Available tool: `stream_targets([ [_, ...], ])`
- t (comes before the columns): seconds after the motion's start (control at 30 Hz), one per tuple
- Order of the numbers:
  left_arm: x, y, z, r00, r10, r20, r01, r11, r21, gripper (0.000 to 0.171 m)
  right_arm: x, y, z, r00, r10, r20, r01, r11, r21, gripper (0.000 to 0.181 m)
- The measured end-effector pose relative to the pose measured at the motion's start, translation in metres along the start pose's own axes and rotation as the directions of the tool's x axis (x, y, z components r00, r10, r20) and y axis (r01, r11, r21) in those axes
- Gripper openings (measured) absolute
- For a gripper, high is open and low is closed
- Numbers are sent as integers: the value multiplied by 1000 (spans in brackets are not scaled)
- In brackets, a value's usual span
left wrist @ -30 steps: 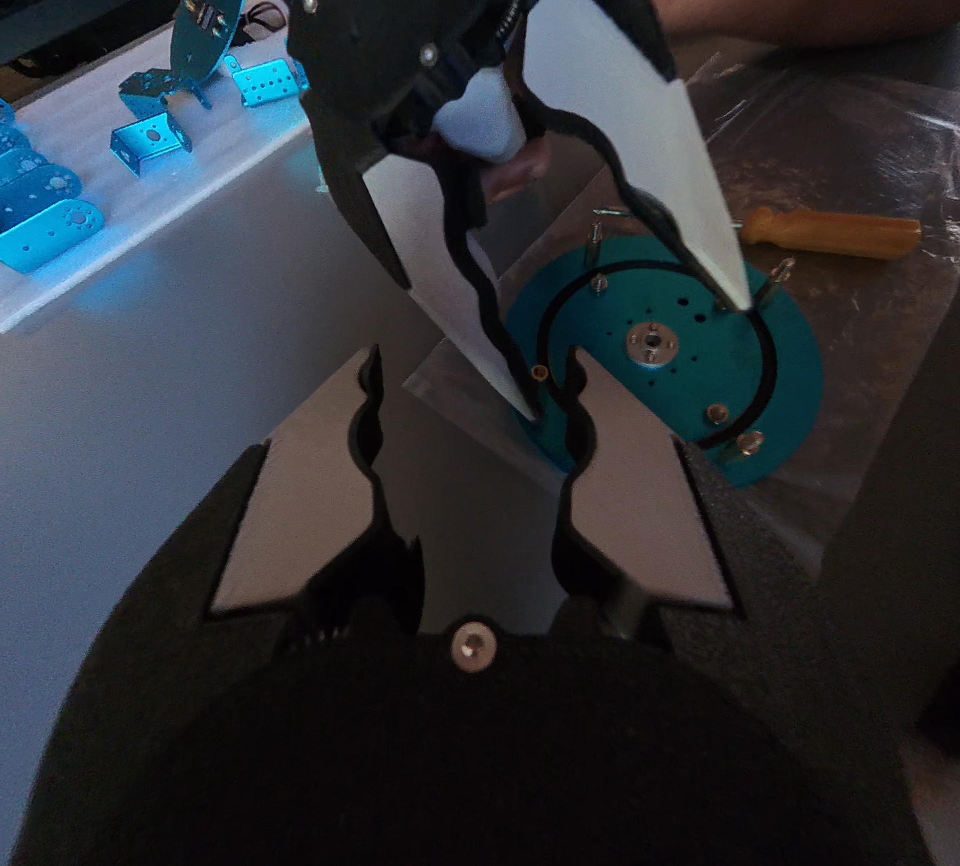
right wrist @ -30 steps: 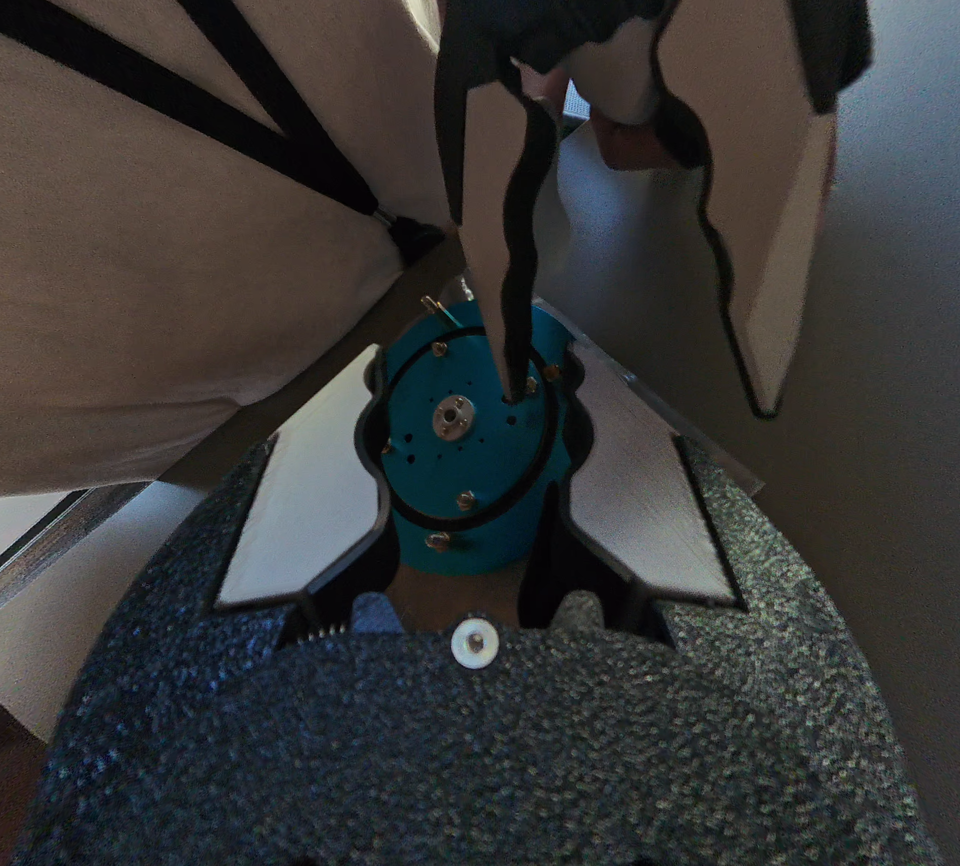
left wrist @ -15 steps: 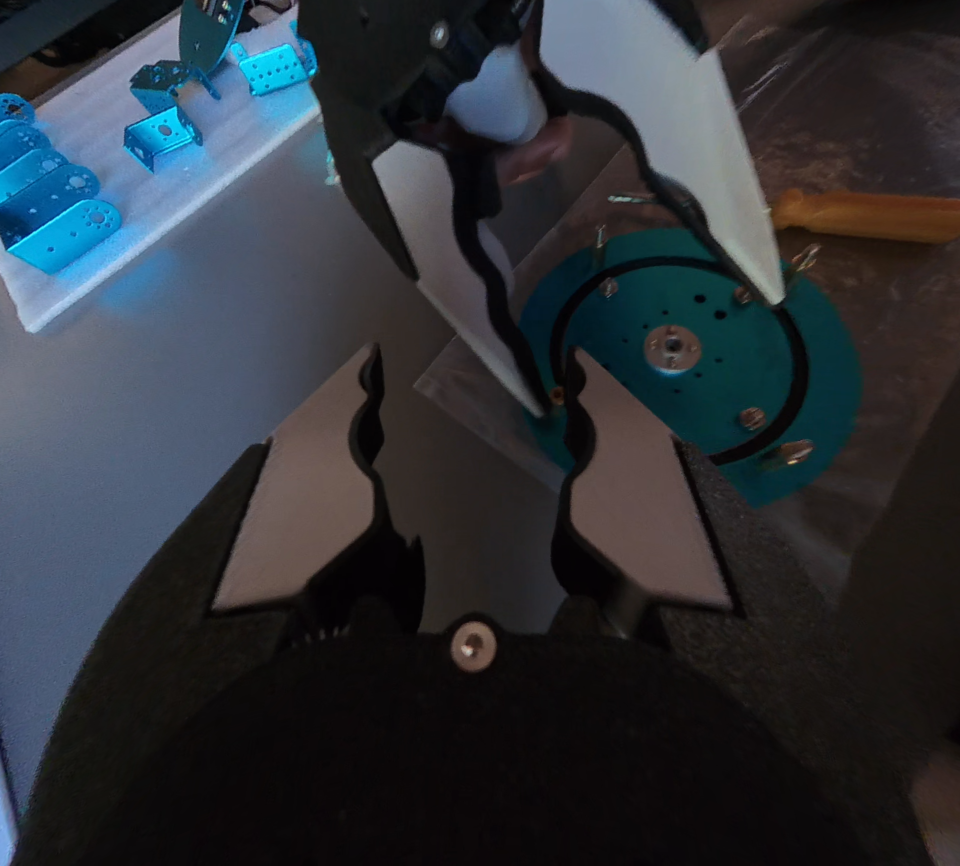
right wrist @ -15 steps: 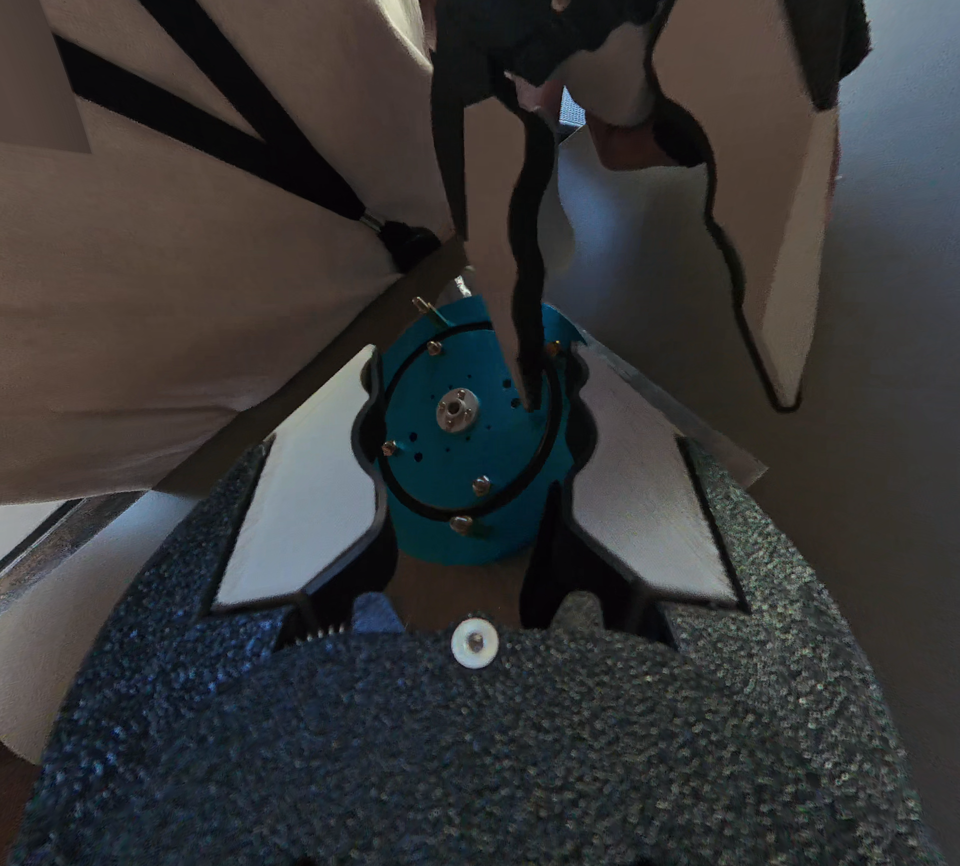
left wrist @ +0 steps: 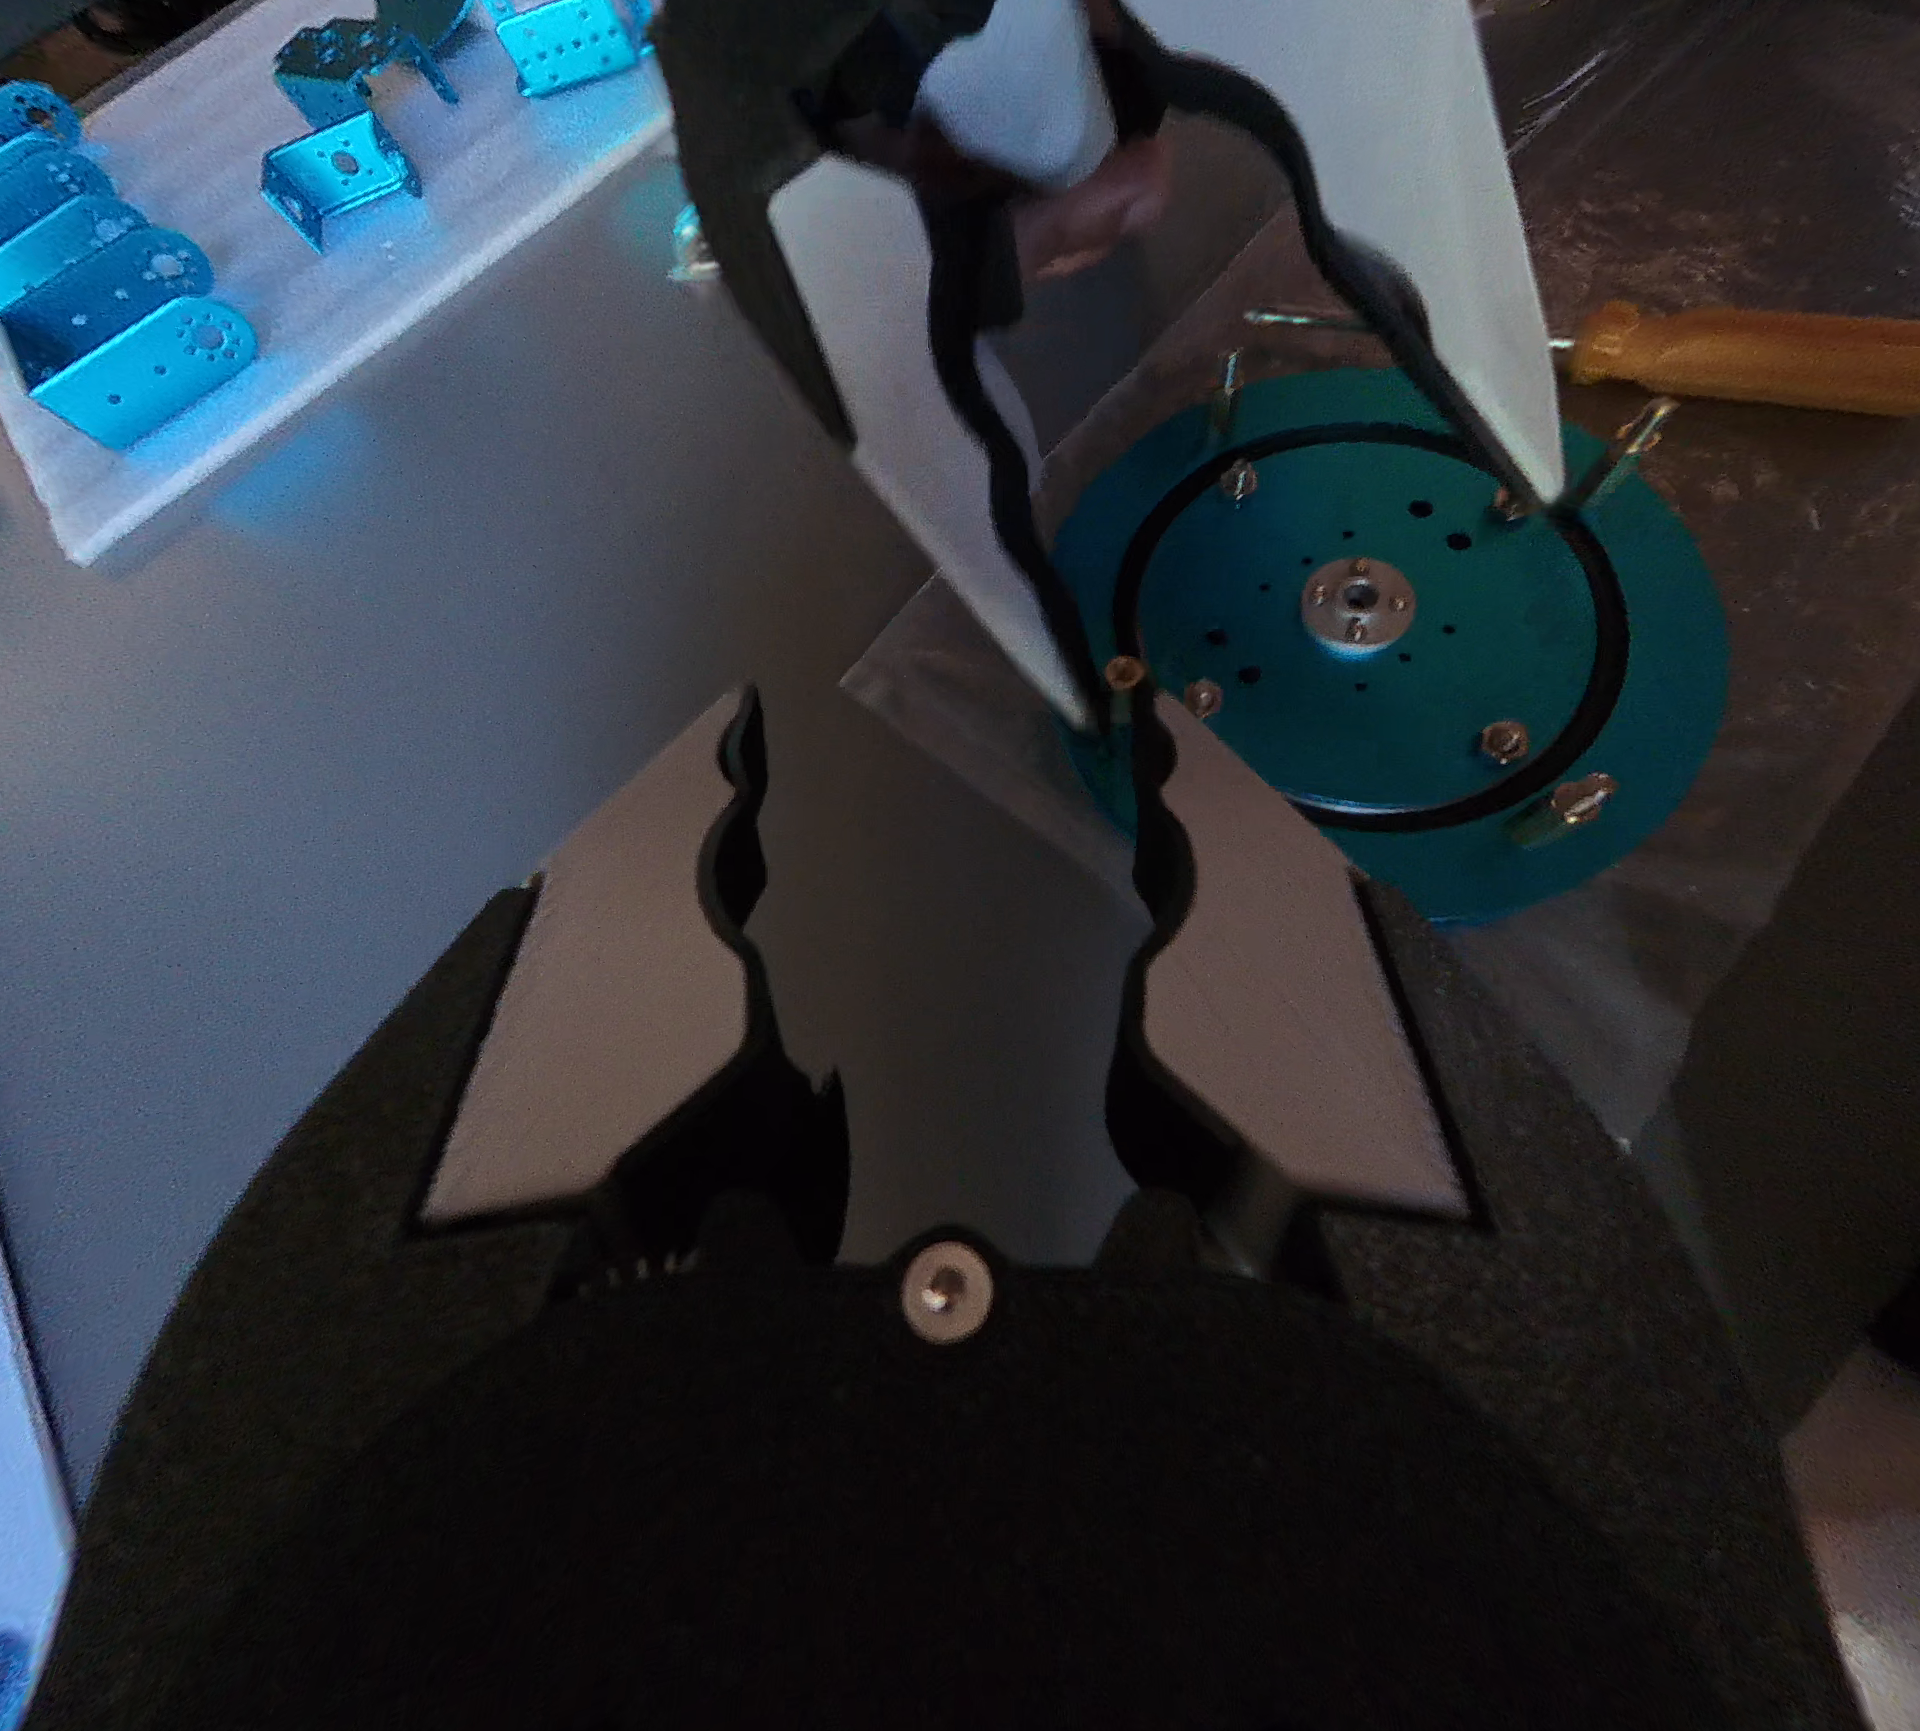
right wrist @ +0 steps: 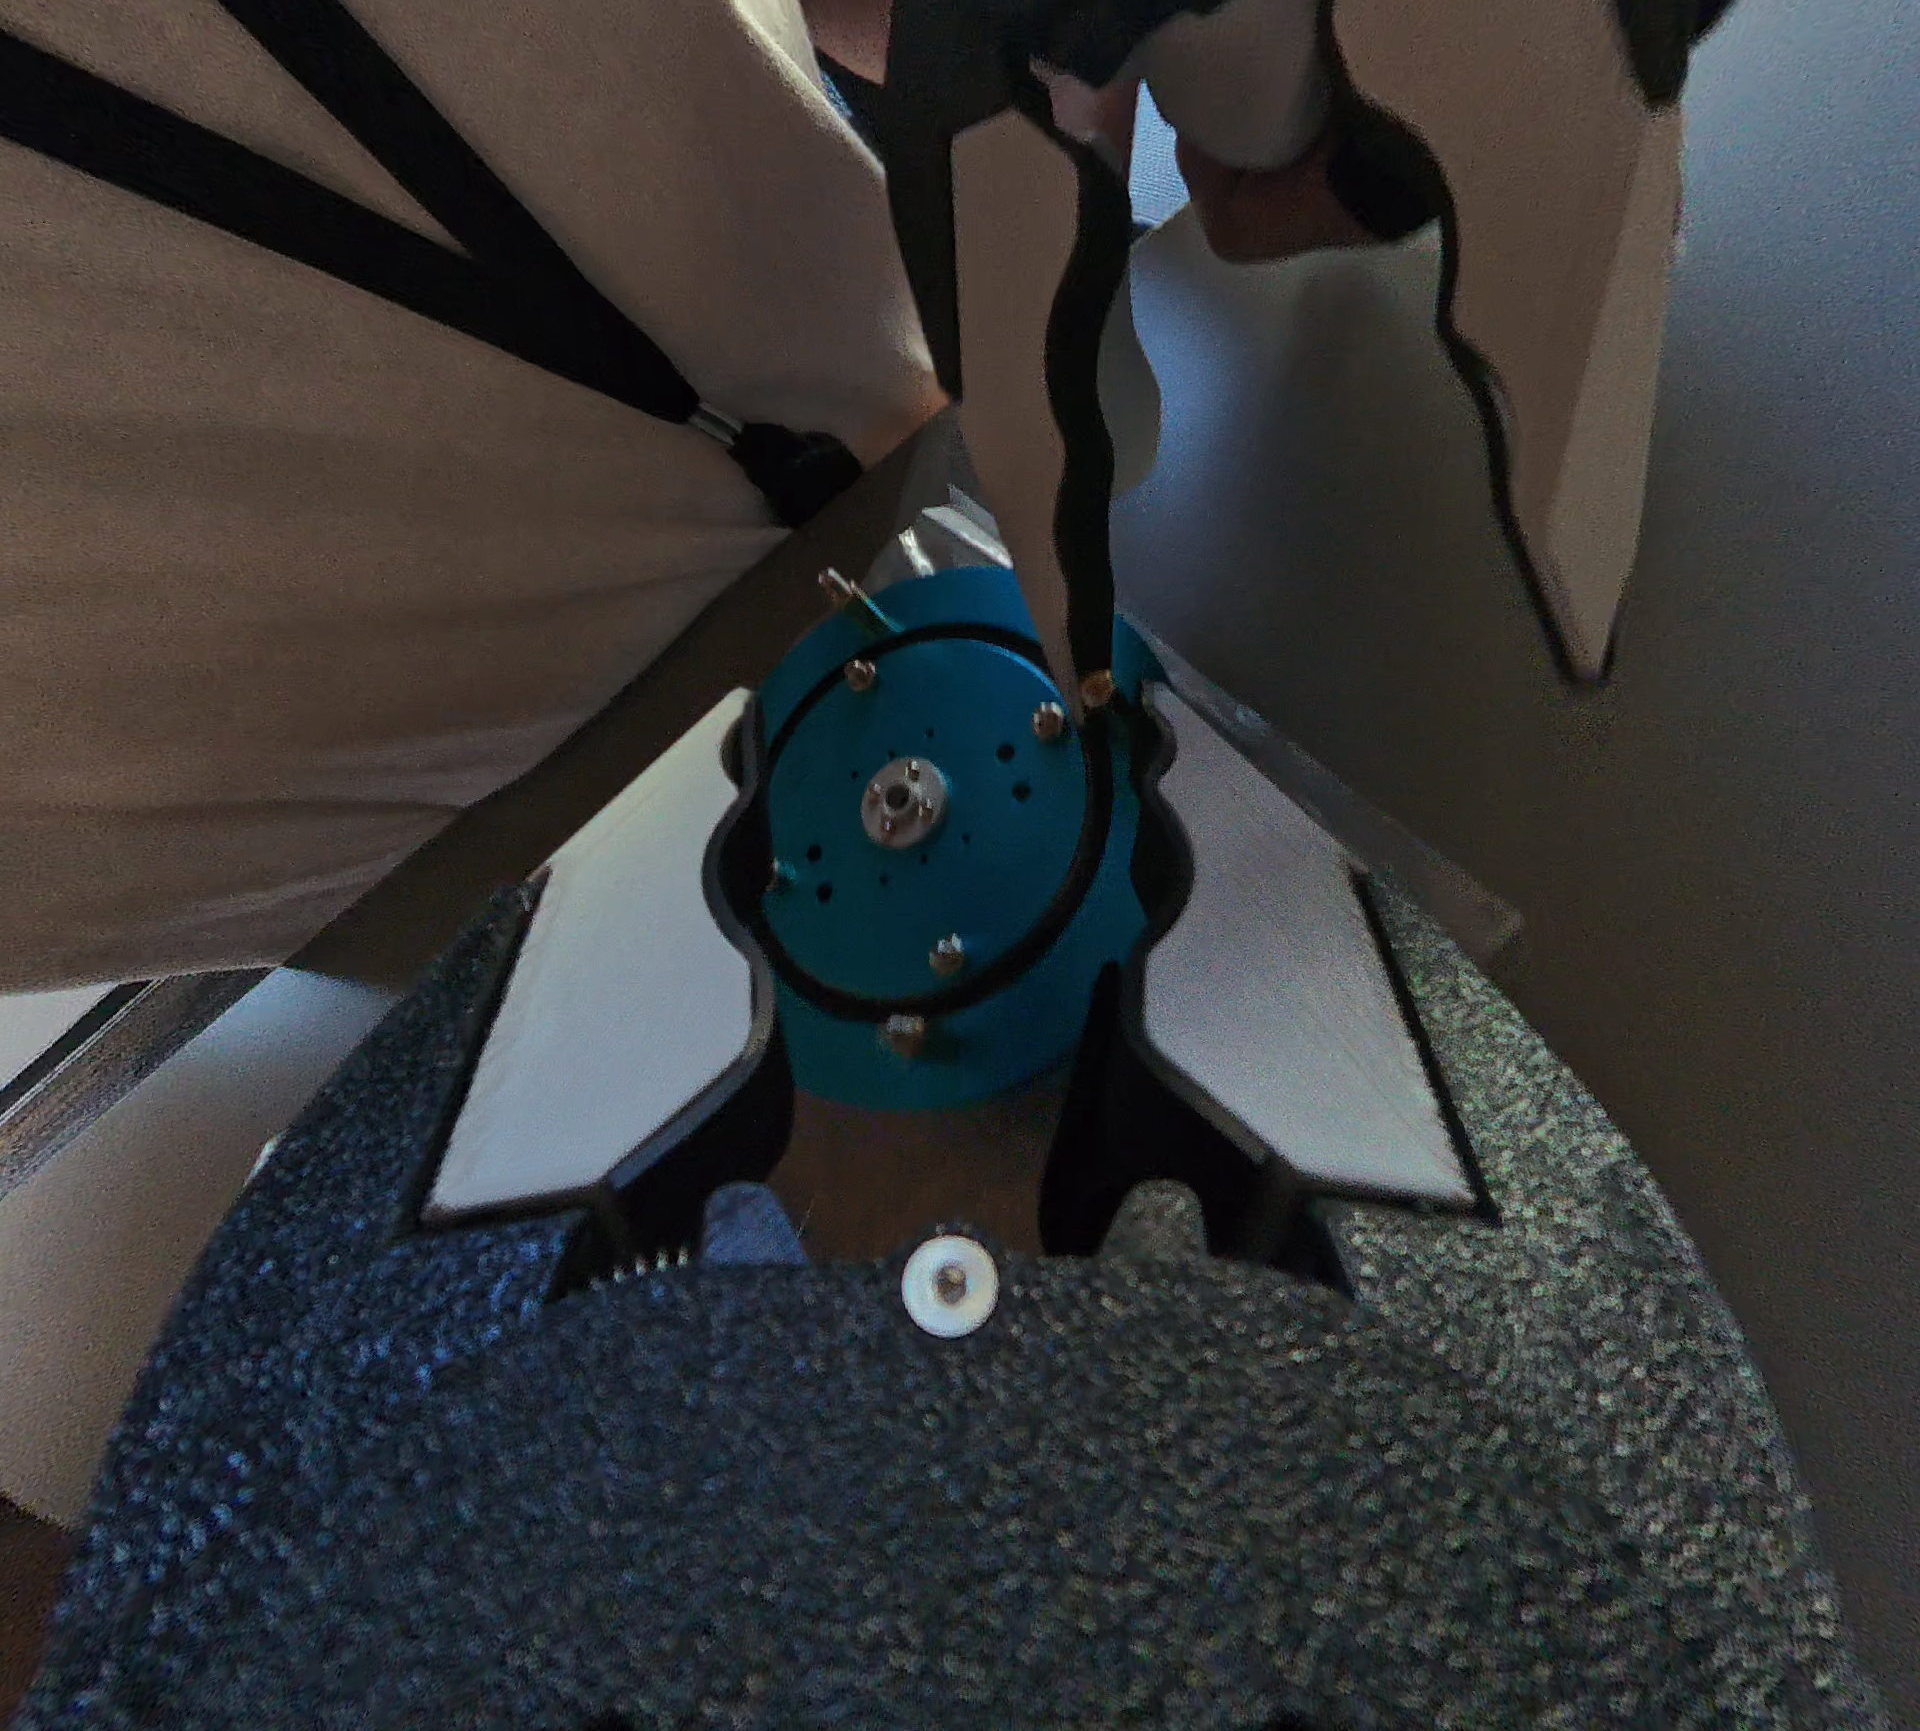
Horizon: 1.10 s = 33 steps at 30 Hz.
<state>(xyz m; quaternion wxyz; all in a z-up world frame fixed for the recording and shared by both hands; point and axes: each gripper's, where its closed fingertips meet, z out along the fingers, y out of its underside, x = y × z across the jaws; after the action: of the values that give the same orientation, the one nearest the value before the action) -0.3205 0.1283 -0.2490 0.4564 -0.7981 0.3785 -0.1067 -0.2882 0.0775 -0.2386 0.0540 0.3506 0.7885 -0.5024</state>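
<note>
A round teal metal disc (left wrist: 1455,694) lies flat on a sheet of clear plastic film (left wrist: 1766,154) at the edge of a grey tabletop (left wrist: 364,642). The disc has a thin black ring (left wrist: 1127,580) set into its face, a silver hub (left wrist: 1356,613) at its centre, small drilled holes around the hub, and several brass standoffs (left wrist: 1579,803) standing near its rim.

The left gripper (left wrist: 945,715) hovers with its fingers spread and empty, its right fingertip just above the disc's near edge. The right gripper (right wrist: 945,725) also has its fingers spread wide, straddling the disc from above; in the left wrist view one of its white fingertips (left wrist: 1081,710) comes down right beside a brass standoff at the rim, and whether they touch is unclear.

A screwdriver with an amber handle (left wrist: 1745,367) lies on the film beyond the disc. Farther left, bright blue metal brackets (left wrist: 135,351) sit on a white foam sheet (left wrist: 364,279).
</note>
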Motion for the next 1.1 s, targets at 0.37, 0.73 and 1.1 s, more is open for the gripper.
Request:
stream_targets([
  [0.37, 7, -13, 0, 1000, 12, -26, -11, 999, 36, 69, 7, -10, 11, 1000, -25, 1, 25, 1000, 16, 71],
  [0.73, -16, 15, -34, 996, -85, 25, 85, 996, 6, 67, 10, -1, -28, 994, 2, -112, 1, 999, 34, 55],
  [1.1, -56, 22, -75, 971, -114, 210, 97, 991, 92, 54, 32, -20, -5, 909, 61, -411, -58, 998, 21, 27],
])
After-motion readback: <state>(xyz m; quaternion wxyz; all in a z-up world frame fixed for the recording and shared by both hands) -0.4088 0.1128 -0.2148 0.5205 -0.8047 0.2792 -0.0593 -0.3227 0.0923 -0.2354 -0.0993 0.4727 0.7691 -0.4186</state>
